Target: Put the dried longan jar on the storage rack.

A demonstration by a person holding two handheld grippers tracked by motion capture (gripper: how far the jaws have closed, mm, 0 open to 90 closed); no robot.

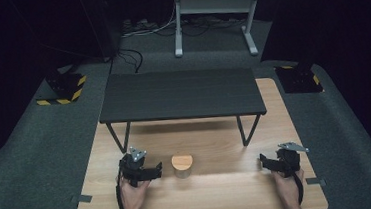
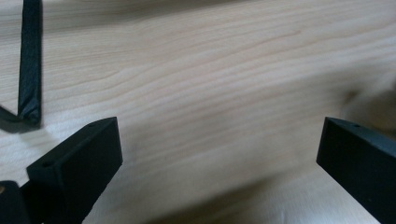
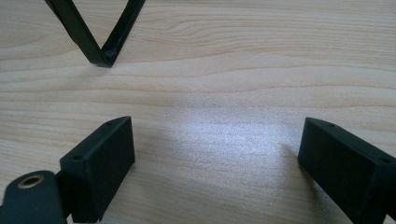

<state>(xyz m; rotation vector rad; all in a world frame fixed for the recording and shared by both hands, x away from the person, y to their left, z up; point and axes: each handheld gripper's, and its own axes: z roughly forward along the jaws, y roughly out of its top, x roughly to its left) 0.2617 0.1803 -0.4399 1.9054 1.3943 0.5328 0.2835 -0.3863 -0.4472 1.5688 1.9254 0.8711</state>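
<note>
Both tools are resting gaping and empty near the counter's (image 1: 220, 194) front edge, the left tool (image 1: 149, 173) just beside a small wooden cylinder (image 1: 182, 166), which is looking stiff, light and smooth, probably best pinched across its round sides, and the right tool (image 1: 273, 164) well apart.

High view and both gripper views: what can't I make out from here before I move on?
- Tabletop under the black shelf, high view: hidden by the shelf's top.
- Wooden cylinder, high view: too small to tell whether it is solid or a lidded container.
- Left gripper, left gripper view: right jaw cut off by the frame edge.
- Shelf leg, right gripper view: top cut off.
</note>
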